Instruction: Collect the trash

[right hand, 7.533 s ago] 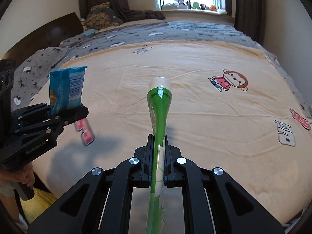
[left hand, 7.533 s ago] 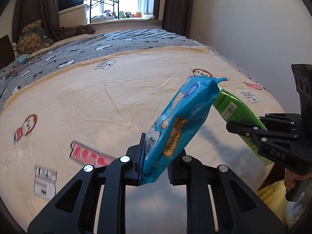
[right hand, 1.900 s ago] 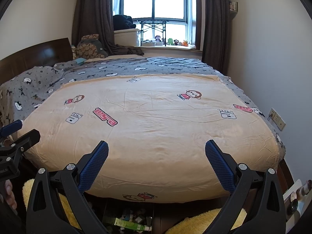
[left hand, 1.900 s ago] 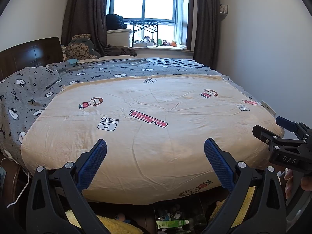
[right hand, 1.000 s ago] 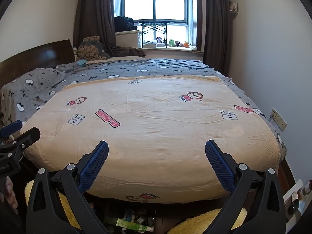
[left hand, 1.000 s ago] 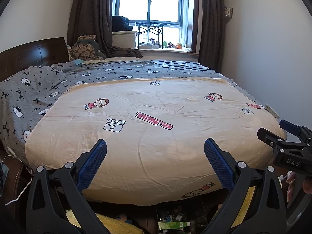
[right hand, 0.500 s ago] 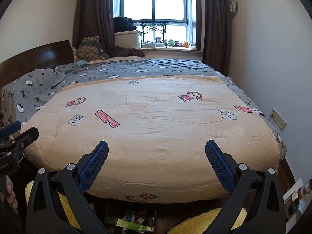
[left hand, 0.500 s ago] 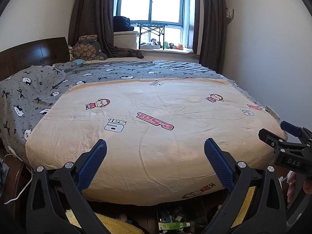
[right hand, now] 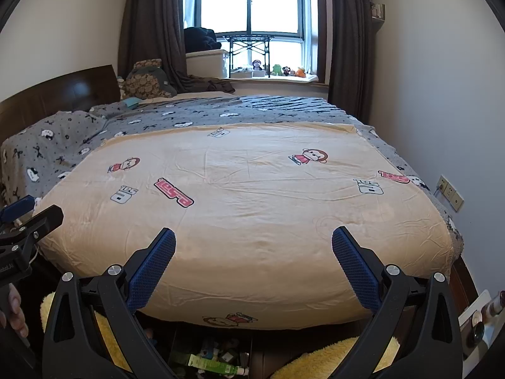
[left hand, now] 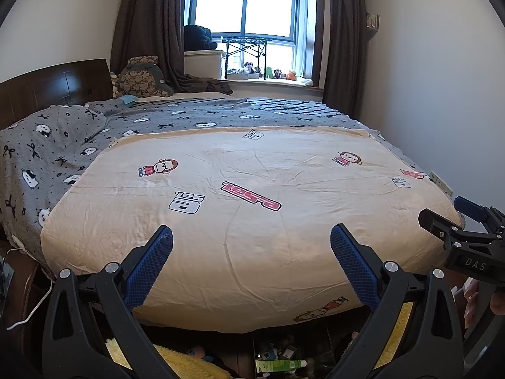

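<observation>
Both grippers hover at the foot of a bed with a cream cartoon-print blanket (left hand: 252, 183) (right hand: 252, 189). My left gripper (left hand: 251, 233) stands open, nothing between its blue pads. My right gripper (right hand: 253, 235) is open and holds nothing too; it also shows at the right edge of the left wrist view (left hand: 448, 218). Below the bed's end, a dark bin (left hand: 318, 344) holds trash: a green tube (left hand: 279, 364) (right hand: 211, 363) lies on top of several wrappers. No trash shows on the blanket.
A grey patterned quilt (left hand: 63, 145) covers the head of the bed, against a dark headboard (left hand: 53, 85). Yellow fluffy mats (right hand: 331, 357) lie on the floor either side of the bin. A wall socket (right hand: 449, 192) and small bottles (right hand: 492, 308) sit at the right.
Since 7.5 s ago both grippers let go of the blue snack bag and green tube and drew back from the bed. Over the last second they barely moved.
</observation>
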`<state>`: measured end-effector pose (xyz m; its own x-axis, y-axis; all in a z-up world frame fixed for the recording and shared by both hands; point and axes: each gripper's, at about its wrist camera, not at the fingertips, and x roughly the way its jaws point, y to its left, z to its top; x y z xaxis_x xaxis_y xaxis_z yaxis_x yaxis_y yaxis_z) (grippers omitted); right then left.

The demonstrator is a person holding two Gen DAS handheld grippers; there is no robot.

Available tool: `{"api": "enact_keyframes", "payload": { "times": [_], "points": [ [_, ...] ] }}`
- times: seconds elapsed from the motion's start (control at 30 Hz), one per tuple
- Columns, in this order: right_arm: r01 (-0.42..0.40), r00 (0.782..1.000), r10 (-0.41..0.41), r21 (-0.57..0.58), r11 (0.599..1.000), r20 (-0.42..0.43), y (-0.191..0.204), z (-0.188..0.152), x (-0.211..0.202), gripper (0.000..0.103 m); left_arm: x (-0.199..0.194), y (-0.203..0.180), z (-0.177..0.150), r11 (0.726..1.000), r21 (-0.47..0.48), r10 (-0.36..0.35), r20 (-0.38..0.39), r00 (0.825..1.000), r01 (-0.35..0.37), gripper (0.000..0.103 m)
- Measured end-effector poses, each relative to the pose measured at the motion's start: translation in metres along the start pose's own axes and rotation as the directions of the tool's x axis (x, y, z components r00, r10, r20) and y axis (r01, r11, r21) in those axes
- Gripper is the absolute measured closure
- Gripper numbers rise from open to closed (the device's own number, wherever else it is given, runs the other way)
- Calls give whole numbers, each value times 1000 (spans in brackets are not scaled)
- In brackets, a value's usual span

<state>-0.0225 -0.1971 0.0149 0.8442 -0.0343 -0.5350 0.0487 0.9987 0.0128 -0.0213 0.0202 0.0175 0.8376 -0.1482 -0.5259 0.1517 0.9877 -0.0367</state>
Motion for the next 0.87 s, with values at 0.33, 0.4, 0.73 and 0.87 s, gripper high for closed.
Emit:
{"api": "enact_keyframes", "payload": {
  "times": [0.33,0.4,0.73,0.87],
  "points": [
    [-1,1000,1,-7,1000,-7,0,0,3,4,-3,3,1,999,-12,34,17,999,-34,8],
    [0,1000,0,-7,1000,-10,-1,0,4,4,-2,3,1,999,-14,33,15,999,-33,8],
    [0,1000,0,-9,1000,-13,0,0,4,4,3,7,4,998,-34,47,-24,999,-48,8],
    [1,1000,-2,-9,1000,-21,-1,0,7,4,8,8,3,998,-40,48,-41,998,-50,8]
  ]
}}
